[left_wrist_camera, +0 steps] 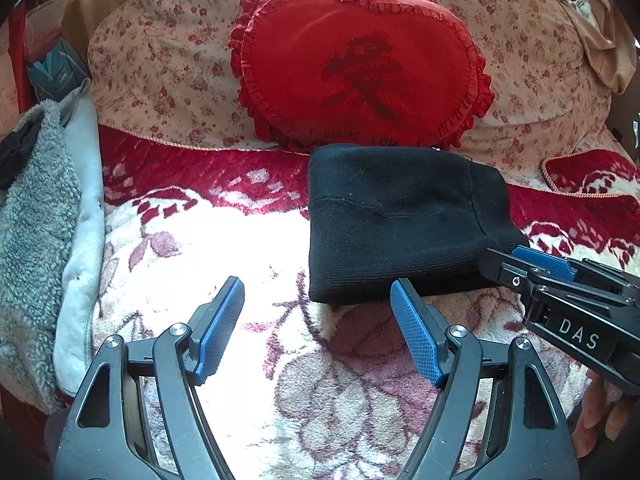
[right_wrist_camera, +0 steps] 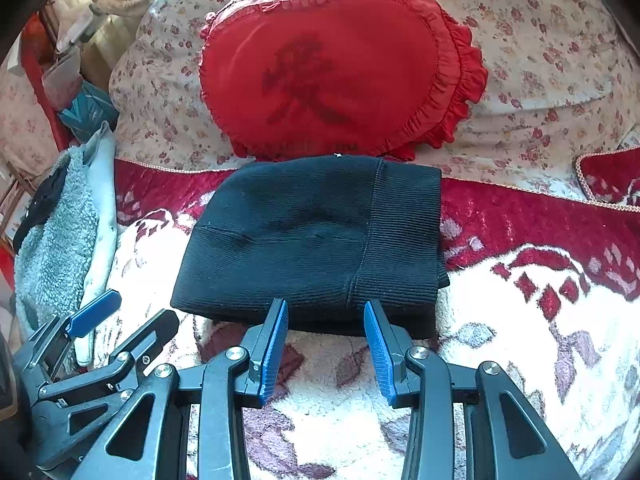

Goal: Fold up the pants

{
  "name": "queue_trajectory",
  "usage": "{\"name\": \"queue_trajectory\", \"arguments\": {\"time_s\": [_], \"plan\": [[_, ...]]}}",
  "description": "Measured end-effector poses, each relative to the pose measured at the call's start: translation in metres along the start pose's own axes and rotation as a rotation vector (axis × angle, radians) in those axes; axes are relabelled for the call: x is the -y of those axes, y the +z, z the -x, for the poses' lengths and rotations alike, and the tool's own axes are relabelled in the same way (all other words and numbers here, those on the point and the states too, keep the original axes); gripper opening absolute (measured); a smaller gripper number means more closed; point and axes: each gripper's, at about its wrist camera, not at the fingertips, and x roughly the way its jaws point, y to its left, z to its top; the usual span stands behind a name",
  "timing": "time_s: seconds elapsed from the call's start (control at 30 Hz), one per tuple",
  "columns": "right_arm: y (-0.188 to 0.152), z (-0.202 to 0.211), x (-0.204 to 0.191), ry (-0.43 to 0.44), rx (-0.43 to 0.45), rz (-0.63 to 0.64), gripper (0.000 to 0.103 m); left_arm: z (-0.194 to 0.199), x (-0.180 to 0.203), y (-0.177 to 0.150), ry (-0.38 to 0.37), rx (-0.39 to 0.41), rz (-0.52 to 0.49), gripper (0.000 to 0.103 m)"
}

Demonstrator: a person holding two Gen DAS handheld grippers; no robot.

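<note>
The black knit pants (left_wrist_camera: 396,224) lie folded into a compact rectangle on the floral blanket, ribbed waistband to the right; they also show in the right wrist view (right_wrist_camera: 312,240). My left gripper (left_wrist_camera: 318,292) is open and empty, just in front of and left of the pants' near edge. My right gripper (right_wrist_camera: 326,312) is open and empty, its fingertips at the pants' near edge; it also shows at the right of the left wrist view (left_wrist_camera: 532,268). The left gripper shows at the lower left of the right wrist view (right_wrist_camera: 96,316).
A red heart-shaped cushion (left_wrist_camera: 360,64) leans on a floral pillow (left_wrist_camera: 160,60) right behind the pants. A grey fleece garment (left_wrist_camera: 36,240) lies at the left. The white and red blanket (left_wrist_camera: 240,240) covers the bed.
</note>
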Motion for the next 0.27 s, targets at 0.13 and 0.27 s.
{"name": "queue_trajectory", "arguments": {"time_s": [0.13, 0.27], "plan": [[0.0009, 0.0021, 0.0028, -0.002, 0.009, -0.003, 0.038, 0.0000, -0.0035, 0.0003, -0.010, -0.003, 0.015, 0.076], [0.0019, 0.0040, 0.0100, -0.014, 0.022, -0.012, 0.038, -0.0001, -0.0082, 0.0008, -0.016, -0.003, 0.024, 0.076]]}}
